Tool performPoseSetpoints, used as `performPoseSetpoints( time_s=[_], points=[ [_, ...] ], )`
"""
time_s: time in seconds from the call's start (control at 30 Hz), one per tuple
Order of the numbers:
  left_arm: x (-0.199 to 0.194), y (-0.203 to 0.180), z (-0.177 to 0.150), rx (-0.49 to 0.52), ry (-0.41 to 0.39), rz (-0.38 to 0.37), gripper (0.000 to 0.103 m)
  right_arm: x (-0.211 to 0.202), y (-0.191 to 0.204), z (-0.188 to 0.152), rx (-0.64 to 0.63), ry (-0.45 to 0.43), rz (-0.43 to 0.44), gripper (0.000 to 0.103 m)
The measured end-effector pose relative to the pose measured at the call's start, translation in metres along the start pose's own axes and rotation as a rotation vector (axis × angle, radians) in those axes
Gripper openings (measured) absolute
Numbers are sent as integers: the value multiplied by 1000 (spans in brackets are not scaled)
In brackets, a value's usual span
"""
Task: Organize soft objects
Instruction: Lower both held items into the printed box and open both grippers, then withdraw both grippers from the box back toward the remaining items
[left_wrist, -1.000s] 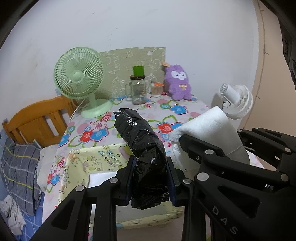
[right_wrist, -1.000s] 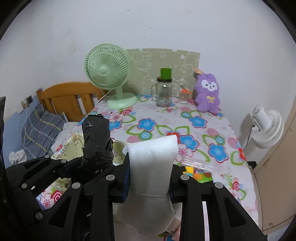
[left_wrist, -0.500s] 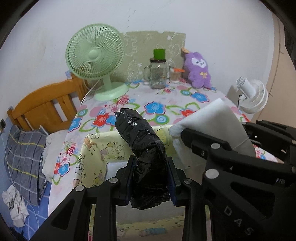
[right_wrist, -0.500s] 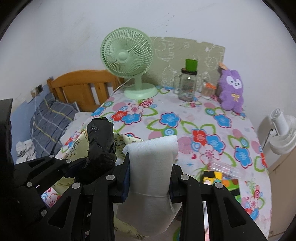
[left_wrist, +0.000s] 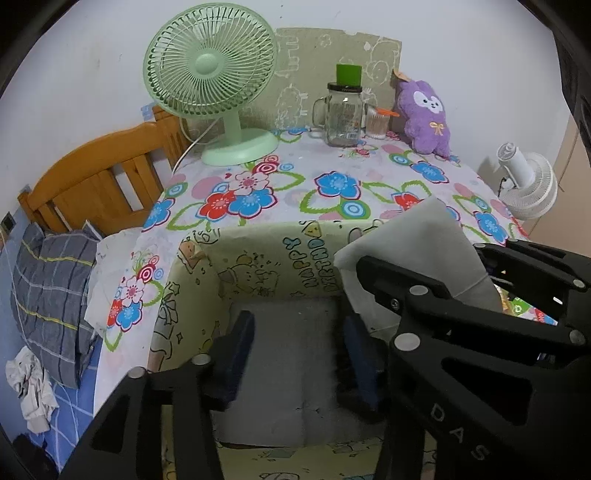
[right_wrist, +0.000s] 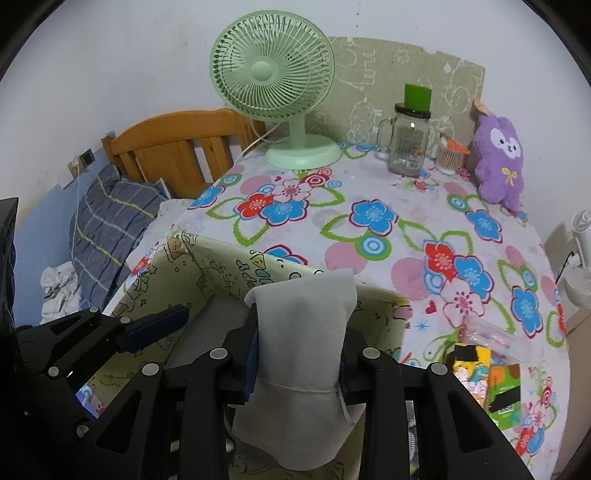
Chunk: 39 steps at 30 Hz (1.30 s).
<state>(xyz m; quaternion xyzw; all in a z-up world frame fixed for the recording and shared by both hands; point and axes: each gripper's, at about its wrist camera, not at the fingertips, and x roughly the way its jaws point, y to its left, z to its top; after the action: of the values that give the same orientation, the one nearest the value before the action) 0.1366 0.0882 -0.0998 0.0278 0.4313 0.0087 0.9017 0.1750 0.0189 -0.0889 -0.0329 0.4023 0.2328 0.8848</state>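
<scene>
A yellow cartoon-print box (left_wrist: 258, 230) (right_wrist: 229, 269) stands open at the table's near edge, its pale floor bare where I can see it. My left gripper (left_wrist: 295, 332) hangs over the inside of the box. Its jaws are opening and nothing is between them; one of its fingers (right_wrist: 159, 326) shows in the right wrist view. The black plastic bundle is not in view. My right gripper (right_wrist: 299, 339) (left_wrist: 421, 258), just to the right, holds a white soft roll (right_wrist: 303, 306) (left_wrist: 417, 232) upright over the box's right side. Its jaws are opening slightly, but the pads still press the roll.
On the flowered tablecloth (left_wrist: 332, 184) at the back stand a green fan (left_wrist: 210, 70), a glass jar (left_wrist: 341, 114) and a purple plush toy (left_wrist: 426, 114). Colourful packets (right_wrist: 487, 380) lie right of the box. A wooden headboard (left_wrist: 92, 177) and pillow (left_wrist: 48, 288) are left, a white fan (left_wrist: 528, 184) right.
The left gripper has opened and the black bundle it held is gone from view. Both grippers moved forward and down over the box. The right gripper still holds the white roll.
</scene>
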Motion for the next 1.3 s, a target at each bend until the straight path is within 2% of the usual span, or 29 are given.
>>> performPoseSetpoints(
  time_s=[0.07, 0.13, 0.17, 0.23, 0.4, 0.73, 1.07, 1.3],
  points=[
    [2, 1, 0, -2, 4, -2, 59, 3, 1, 0, 0, 5, -1, 41],
    [2, 1, 1, -6, 4, -3, 65, 5, 0, 0, 4, 15, 6, 50],
    [1, 1, 1, -8, 1, -2, 67, 7, 0, 0, 4, 22, 6, 62],
    [0, 1, 2, -13, -6, 4, 75, 6, 0, 0, 6, 21, -6, 70],
    [-7, -3, 3, -12, -20, 17, 82, -5, -2, -1, -4, -14, -31, 75],
    [-29, -17, 4, -4, -72, 0, 89, -35, -9, -3, 2, -72, -59, 83],
    [-53, -35, 3, 10, -124, 17, 99, -70, -19, -10, 14, -145, -94, 91],
    [-69, -49, 0, 12, -156, -12, 102, -93, -28, -18, 34, -182, -112, 94]
  ],
)
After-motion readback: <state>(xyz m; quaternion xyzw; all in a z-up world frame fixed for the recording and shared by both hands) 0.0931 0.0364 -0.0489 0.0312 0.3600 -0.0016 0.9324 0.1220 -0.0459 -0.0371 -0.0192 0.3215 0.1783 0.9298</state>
